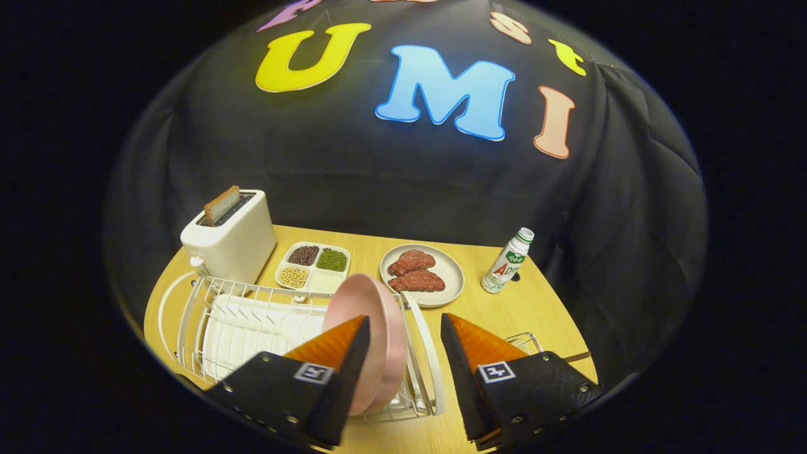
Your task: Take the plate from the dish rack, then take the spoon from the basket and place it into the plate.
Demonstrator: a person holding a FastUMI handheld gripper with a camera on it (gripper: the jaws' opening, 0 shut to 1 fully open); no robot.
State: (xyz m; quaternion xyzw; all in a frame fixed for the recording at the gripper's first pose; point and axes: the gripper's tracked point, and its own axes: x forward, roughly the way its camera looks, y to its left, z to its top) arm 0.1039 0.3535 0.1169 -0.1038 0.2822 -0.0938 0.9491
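A pink plate (369, 318) stands on edge at the right end of the white wire dish rack (252, 315). My gripper (405, 328) is open, hovering above the rack's right end. The left finger sits in front of the plate's face, and the plate's rim lies in the gap between the fingers without both touching it. The right finger (473, 343) is over the table beside the rack. A wire basket (524, 342) peeks out just beyond the right finger; the spoon in it is hidden.
A white toaster (230, 239) with a slice of toast stands behind the rack. A divided tray of beans (313, 266), a plate with meat (423, 272) and a small bottle (507, 261) line the back of the wooden table (548, 309).
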